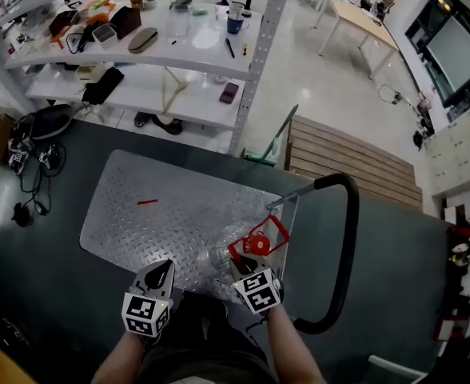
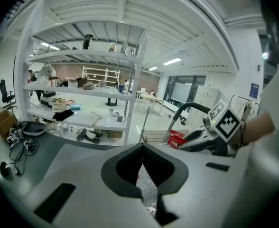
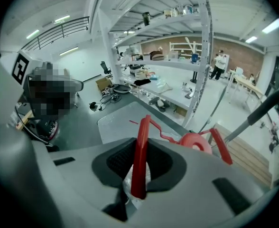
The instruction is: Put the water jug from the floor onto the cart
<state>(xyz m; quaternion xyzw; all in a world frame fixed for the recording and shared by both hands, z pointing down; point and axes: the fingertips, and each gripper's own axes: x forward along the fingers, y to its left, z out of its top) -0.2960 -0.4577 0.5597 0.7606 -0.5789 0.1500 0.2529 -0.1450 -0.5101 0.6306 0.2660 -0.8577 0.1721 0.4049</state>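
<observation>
Floor: dark mat (image 1: 51,278) under the cart, pale glossy floor (image 1: 315,78) beyond.
Cart: ridged metal deck (image 1: 155,214) with a black looped push bar (image 1: 348,246) at the right; small red strip (image 1: 147,202) lying on the deck.
Room: white shelves (image 1: 187,54) crowded with odds and ends; slatted wooden platform (image 1: 347,154) to the right.
Jug: clear water jug (image 1: 219,256) at the deck's near right corner, by the push bar; resting or lifted, cannot tell.
Right gripper (image 3: 139,175): clamped on the jug's red handle (image 3: 140,146).
Left gripper (image 1: 160,272): tips together, just beside the jug.
Writing: black-and-white square markers on both grippers; other print too small to read.
</observation>
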